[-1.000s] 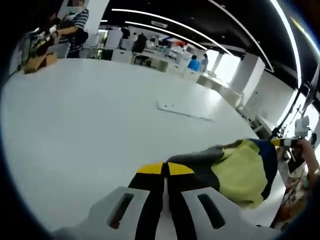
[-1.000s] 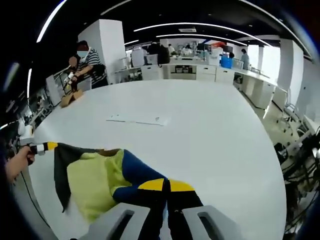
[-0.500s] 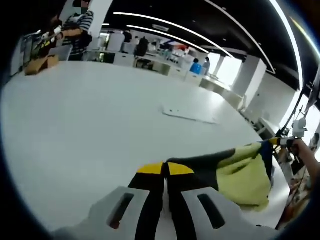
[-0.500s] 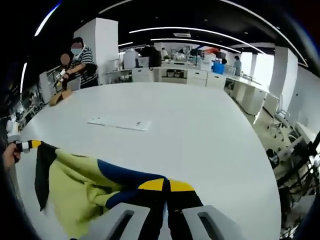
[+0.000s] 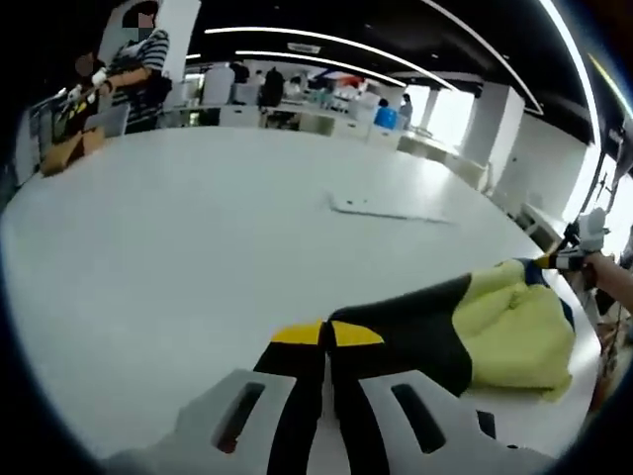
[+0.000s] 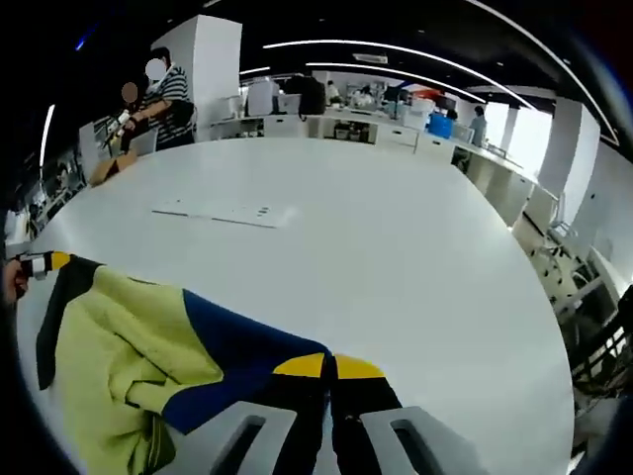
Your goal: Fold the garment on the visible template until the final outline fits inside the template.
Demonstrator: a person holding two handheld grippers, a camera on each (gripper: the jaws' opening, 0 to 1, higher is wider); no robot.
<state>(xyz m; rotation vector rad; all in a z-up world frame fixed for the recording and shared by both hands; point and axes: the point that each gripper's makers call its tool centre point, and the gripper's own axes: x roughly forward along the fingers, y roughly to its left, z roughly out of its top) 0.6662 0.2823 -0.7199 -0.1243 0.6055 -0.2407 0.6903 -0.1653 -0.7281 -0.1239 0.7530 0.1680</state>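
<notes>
A yellow, black and blue garment [image 5: 495, 327] hangs stretched between my two grippers over a white table [image 5: 198, 228]. In the left gripper view my left gripper [image 5: 327, 334] is shut on its black part. My right gripper [image 5: 554, 261] shows at the far right of that view, held by a hand and gripping the other end. In the right gripper view my right gripper [image 6: 329, 366] is shut on the blue part of the garment [image 6: 138, 356], and my left gripper [image 6: 45, 262] holds the black corner at the far left. A flat white template sheet [image 5: 386, 209] [image 6: 226, 213] lies farther off on the table.
The table's [image 6: 396, 257] curved edge runs along the right, with floor and cables beyond. A person in a striped top [image 5: 134, 69] [image 6: 163, 99] stands by a brown box [image 5: 61, 155] at the far corner. Desks and other people fill the background.
The garment has sagged lower and bunched toward the table. Both views have tilted down slightly, and the template now sits a little farther up in each.
</notes>
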